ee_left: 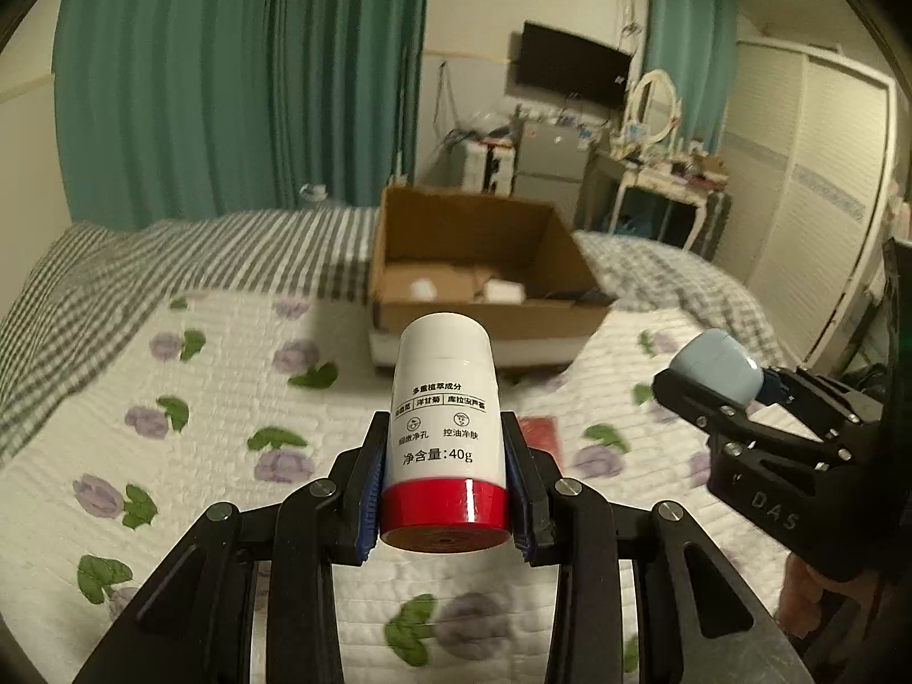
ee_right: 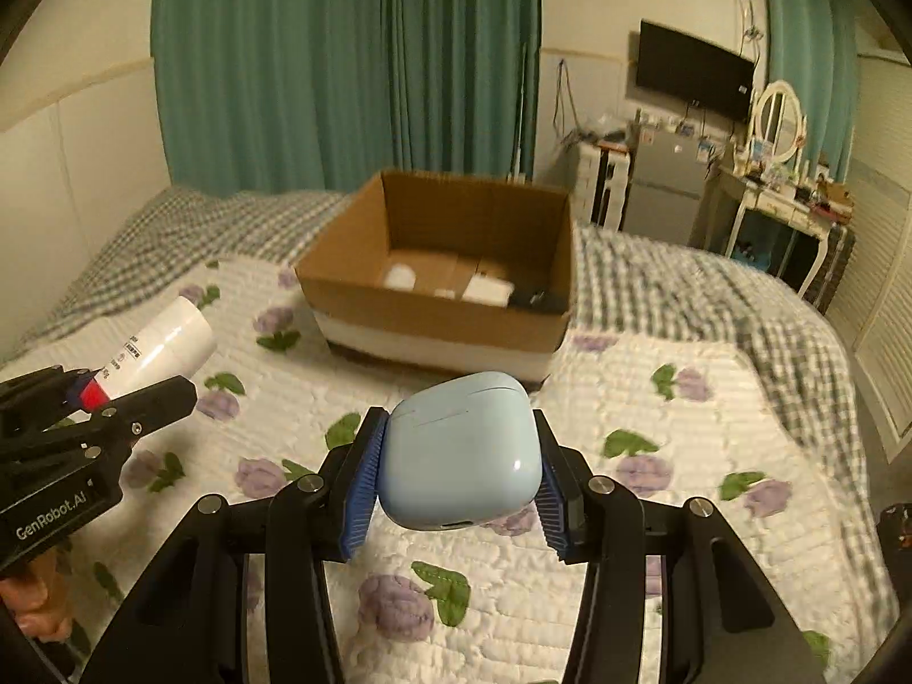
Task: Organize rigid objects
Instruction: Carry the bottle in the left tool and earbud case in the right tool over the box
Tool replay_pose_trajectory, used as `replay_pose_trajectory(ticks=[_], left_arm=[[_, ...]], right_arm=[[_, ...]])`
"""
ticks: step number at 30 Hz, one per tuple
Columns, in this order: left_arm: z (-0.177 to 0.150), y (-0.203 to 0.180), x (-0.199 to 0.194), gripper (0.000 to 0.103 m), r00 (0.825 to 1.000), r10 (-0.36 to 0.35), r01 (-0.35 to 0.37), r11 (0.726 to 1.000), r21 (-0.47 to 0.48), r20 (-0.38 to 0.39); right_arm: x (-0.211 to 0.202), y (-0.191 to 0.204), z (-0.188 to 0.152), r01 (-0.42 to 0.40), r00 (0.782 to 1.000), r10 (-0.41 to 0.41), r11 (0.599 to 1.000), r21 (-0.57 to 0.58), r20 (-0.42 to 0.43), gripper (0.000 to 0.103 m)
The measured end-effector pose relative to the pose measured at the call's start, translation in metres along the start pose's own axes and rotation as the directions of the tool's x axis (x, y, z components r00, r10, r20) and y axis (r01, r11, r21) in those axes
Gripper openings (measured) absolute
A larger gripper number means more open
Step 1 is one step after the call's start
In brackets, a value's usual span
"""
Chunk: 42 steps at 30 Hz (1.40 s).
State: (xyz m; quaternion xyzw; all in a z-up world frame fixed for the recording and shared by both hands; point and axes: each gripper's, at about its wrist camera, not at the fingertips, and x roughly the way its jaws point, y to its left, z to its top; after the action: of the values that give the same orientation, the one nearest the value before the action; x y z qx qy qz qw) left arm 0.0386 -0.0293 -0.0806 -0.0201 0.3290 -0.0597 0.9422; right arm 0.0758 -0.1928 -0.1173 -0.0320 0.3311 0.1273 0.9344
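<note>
Left gripper [ee_left: 444, 490] pinched a white tube [ee_left: 443, 416] with a red cap [ee_left: 443, 507] — blue pads [ee_left: 369, 504] pressed against both sides low on the body, just above the cap. Tube pointed forward and up, white end toward the cardboard box [ee_left: 484, 262], red end nearest the camera. Printed label read 40g. Held clear above the flowered quilt [ee_left: 188, 427], not touching it.

Right gripper [ee_right: 456, 470] clamped on a pale blue earbud case [ee_right: 464, 450], rounded, lid seam visible across the top face. Pads [ee_right: 359, 490] gripped left and right flanks; case tilted slightly, also off the quilt [ee_right: 655, 416].

Cross-checked in the other views: from the left camera, right gripper [ee_left: 735, 393] seen at the right edge with the earbud case [ee_left: 715, 365] at its tip; from the right camera, left gripper [ee_right: 122, 390] seen at the left edge with the tube [ee_right: 165, 342] sticking out toward the box. Both tools side by side, apart, neither touching the other.

Box [ee_right: 444, 262] open-topped, sat on the bed ahead of both grippers, straddling the quilt and a grey checked blanket [ee_right: 684, 285]. Inside — a few white items [ee_right: 487, 288] and something dark [ee_right: 536, 299] in the right corner; too blurred to name.

A small red flat thing [ee_left: 538, 433] lay on the quilt just right of the tube.

Green curtains [ee_left: 239, 74] behind the bed.
</note>
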Motion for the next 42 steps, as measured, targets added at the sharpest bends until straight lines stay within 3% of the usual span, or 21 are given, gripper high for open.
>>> replay_pose_trajectory(ticks=[6,12,23,31,42], left_arm=[[0.025,-0.02,-0.034,0.036,0.995,-0.041,0.038,0.999,0.031,0.089],[0.06,-0.036,-0.063,0.036,0.98,-0.079,0.069,0.996,0.056,0.185],[0.113,-0.046,-0.085,0.036,0.944,-0.106,0.084,0.993,0.08,0.313],[0.131,-0.037,-0.058,0.036,0.946,-0.09,0.068,0.995,0.079,0.311],[0.159,-0.028,0.008,0.036,0.95,-0.078,0.045,0.992,0.115,0.301]], right_arm=[[-0.051,-0.005,0.019,0.011,0.994,-0.011,1.0,0.003,0.107,0.047],[-0.094,-0.009,0.047,0.003,0.979,-0.005,1.0,0.008,0.204,0.047],[-0.132,-0.014,0.103,0.035,0.94,-0.026,0.999,-0.021,0.341,0.047],[-0.123,-0.016,0.136,0.042,0.926,-0.03,0.999,-0.024,0.375,0.047],[-0.063,-0.009,0.17,0.041,0.926,-0.012,0.997,-0.068,0.377,0.047]])
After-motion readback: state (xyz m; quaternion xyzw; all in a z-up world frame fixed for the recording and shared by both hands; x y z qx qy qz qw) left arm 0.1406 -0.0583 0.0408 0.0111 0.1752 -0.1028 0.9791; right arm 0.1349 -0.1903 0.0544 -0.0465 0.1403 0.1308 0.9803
